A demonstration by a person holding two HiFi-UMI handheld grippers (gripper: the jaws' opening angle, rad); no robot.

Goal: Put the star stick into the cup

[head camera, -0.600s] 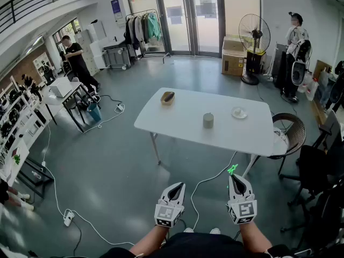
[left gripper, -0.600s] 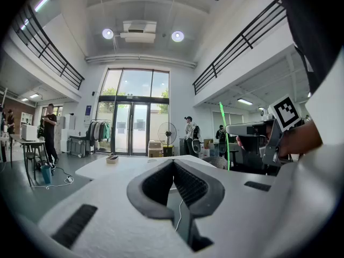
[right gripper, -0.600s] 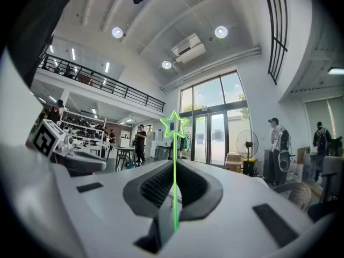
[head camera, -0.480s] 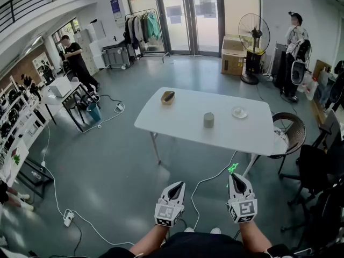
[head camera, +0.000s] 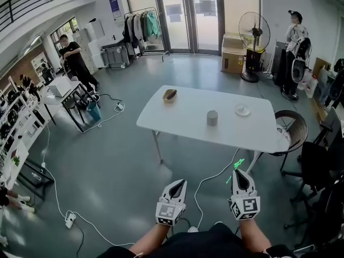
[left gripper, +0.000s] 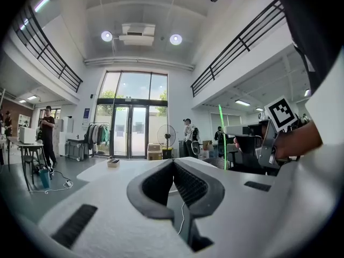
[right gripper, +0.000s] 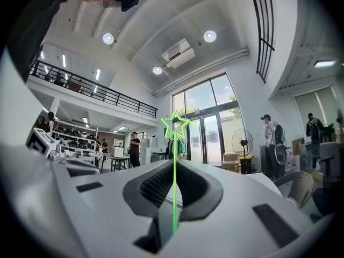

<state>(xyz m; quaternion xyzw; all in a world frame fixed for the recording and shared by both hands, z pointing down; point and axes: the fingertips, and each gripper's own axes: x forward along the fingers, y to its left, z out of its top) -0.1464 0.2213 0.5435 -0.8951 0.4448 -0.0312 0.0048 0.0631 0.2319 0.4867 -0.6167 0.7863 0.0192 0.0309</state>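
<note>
A white table (head camera: 183,120) is standing on the grey floor (head camera: 107,160), well ahead of the left gripper (head camera: 179,183) and the right gripper (head camera: 239,172). A grey cup (head camera: 212,117) is sitting ahead between them. A small white dish (head camera: 242,110) is lying beyond it on the right gripper's side, and a brown basket (head camera: 170,95) is resting by the far edge, ahead of the left gripper.

1. Left gripper (head camera: 179,183): white, pointed shell, and its marker cube (head camera: 167,214) shows black squares on white.
2. Right gripper (head camera: 239,172): same white shell, matching cube (head camera: 245,208).
3. Jaws are lined with dark ribbed pads (left gripper: 189,185).
4. The person wears dark clothing (head camera: 193,246).
</note>
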